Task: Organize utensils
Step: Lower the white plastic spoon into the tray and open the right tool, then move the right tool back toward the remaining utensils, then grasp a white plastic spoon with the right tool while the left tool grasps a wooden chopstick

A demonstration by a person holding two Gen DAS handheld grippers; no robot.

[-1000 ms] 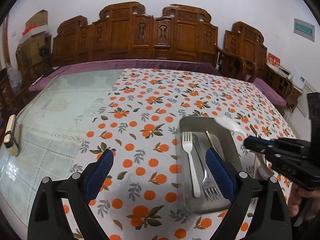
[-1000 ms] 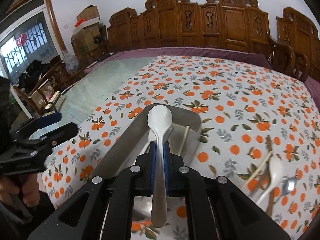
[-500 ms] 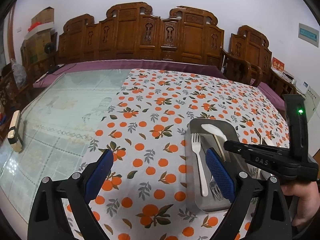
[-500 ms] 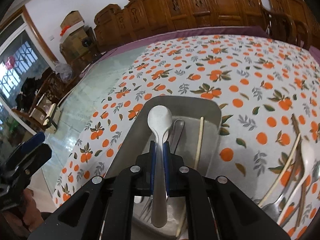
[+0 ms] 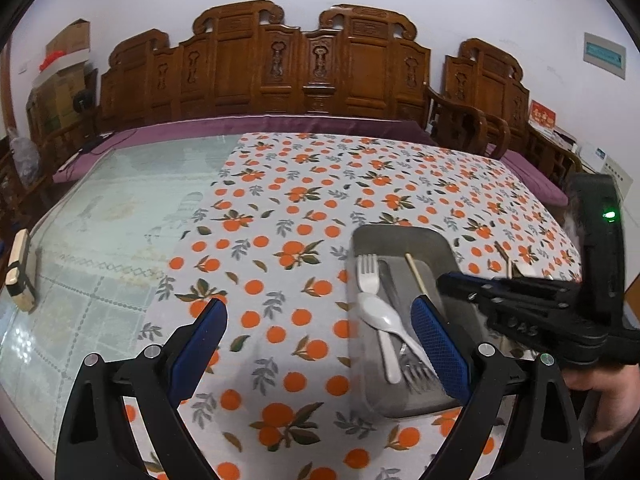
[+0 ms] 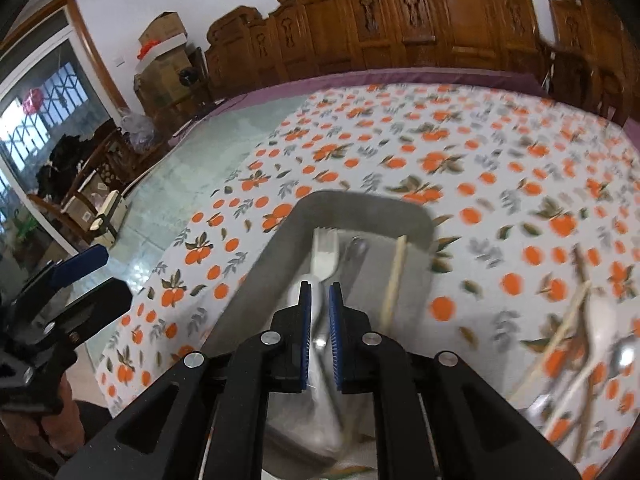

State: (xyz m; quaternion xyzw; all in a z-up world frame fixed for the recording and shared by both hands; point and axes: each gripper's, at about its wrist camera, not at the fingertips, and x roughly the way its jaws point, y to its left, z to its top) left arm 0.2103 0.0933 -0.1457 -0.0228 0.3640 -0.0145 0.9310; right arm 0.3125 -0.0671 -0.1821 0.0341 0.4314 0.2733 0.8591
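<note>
A metal tray (image 5: 400,236) sits on the orange-print tablecloth. In it lie a white plastic fork (image 5: 368,272), a metal fork (image 5: 416,368), a chopstick (image 5: 416,276) and a white spoon (image 5: 380,318) across the white fork's handle. My right gripper (image 6: 319,286) hangs low over the tray (image 6: 360,204). Its jaws are opening, a narrow gap shows between the pads, and nothing is pressed in it. The spoon lies loose beneath. My left gripper (image 5: 318,306) stands wide open just left of the tray, holding nothing.
Loose chopsticks and spoons (image 6: 592,340) lie in a heap on the cloth right of the tray. A small wooden block (image 5: 20,272) rests at the left edge of the bare glass tabletop (image 5: 100,220). Carved wooden benches (image 5: 304,72) line the far side.
The white spoon has left my right gripper and now lies in the tray. The right pads have parted slightly and the gripper has dipped closer to the tray. My left gripper stays put.
</note>
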